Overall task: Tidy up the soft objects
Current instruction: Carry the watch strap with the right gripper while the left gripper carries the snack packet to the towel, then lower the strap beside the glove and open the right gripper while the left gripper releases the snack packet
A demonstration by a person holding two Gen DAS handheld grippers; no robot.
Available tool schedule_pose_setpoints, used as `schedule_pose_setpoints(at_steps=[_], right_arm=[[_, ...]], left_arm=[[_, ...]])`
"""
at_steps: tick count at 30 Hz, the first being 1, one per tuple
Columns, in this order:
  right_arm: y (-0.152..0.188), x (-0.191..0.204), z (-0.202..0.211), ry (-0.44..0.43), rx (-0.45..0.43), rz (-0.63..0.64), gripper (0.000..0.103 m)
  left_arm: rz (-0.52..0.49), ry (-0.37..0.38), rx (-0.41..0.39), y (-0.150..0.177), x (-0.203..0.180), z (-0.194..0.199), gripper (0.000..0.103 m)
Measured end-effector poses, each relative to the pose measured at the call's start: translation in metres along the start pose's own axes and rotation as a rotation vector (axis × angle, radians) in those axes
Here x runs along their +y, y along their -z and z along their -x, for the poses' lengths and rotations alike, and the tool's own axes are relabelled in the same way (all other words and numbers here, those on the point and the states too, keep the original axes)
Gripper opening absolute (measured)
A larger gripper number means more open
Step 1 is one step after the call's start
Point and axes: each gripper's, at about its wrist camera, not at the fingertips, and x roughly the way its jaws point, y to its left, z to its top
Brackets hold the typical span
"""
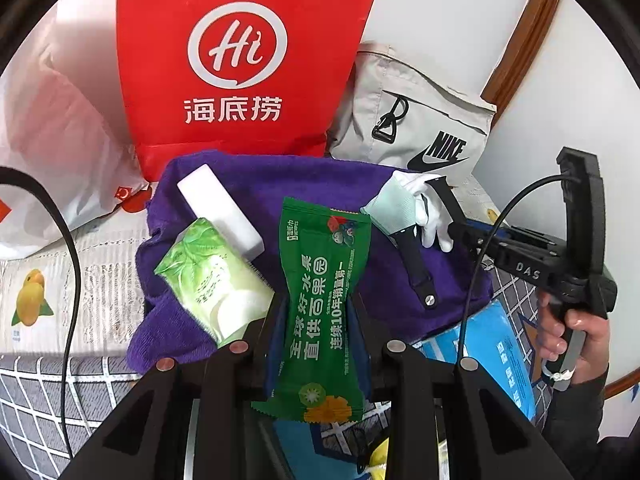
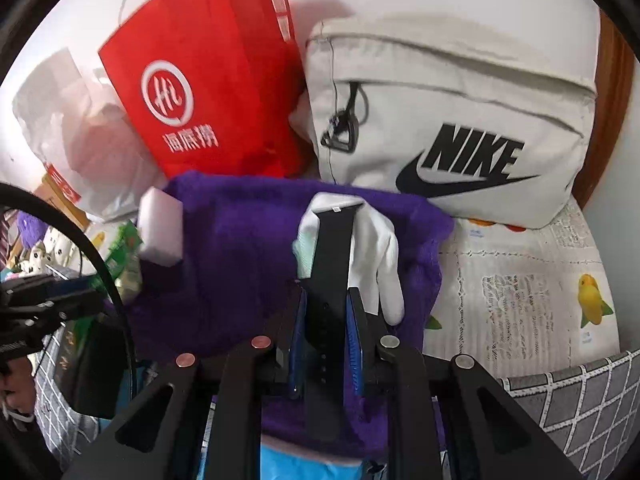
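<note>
Left wrist view: the left gripper (image 1: pixel 316 320) has its jaws pinching the green wet-wipe packet (image 1: pixel 320 304) at its waist, lifted over the purple towel (image 1: pixel 280 184), which seems to serve as the gathering spot. At 2 o'clock, the right gripper (image 2: pixel 326 308) pinches a black watch strap (image 2: pixel 330 252) lying across the white glove (image 2: pixel 376 248), likely to place or lift it.

**Soft things on the purple towel**

Your purple towel (image 1: pixel 280 184) lies rumpled and spread flat. On its left part rest a white sponge block (image 1: pixel 220 210) and, touching it, a light green tissue pack (image 1: pixel 212 280). At its middle, a dark green wipes packet (image 1: pixel 320 300) stands pinched lengthwise. On its right part, a white glove (image 2: pixel 372 256) lies under a black strap (image 2: pixel 332 264).
</note>
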Motion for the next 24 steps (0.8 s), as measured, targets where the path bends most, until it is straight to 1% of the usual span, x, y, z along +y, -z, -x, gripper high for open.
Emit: schedule_pose_setpoints(at_steps=[8, 11, 16, 20, 22, 24], right_arm=[[0.002, -0.009, -0.021, -0.001, 0.043, 0.008, 0.020], [0.007, -0.011, -0.023, -0.017, 0.051, -0.001, 0.020], [0.012, -0.008, -0.024, -0.011, 0.059, 0.024, 0.020], [0.012, -0.010, -0.028, -0.021, 0.078, 0.006, 0.020], [0.012, -0.012, -0.029, -0.034, 0.096, -0.012, 0.020], [0.013, -0.010, -0.028, -0.032, 0.095, -0.004, 0.020]], left_arm=[[-0.005, 0.006, 0.016, -0.007, -0.005, -0.015, 0.028], [0.001, -0.001, 0.019, -0.008, -0.004, -0.019, 0.028], [0.008, -0.013, 0.024, -0.012, -0.005, -0.026, 0.028], [0.002, -0.021, 0.021, -0.016, -0.008, -0.031, 0.028], [0.012, -0.020, 0.023, -0.020, -0.005, -0.036, 0.028], [0.022, -0.016, 0.029, -0.023, -0.003, -0.041, 0.028]])
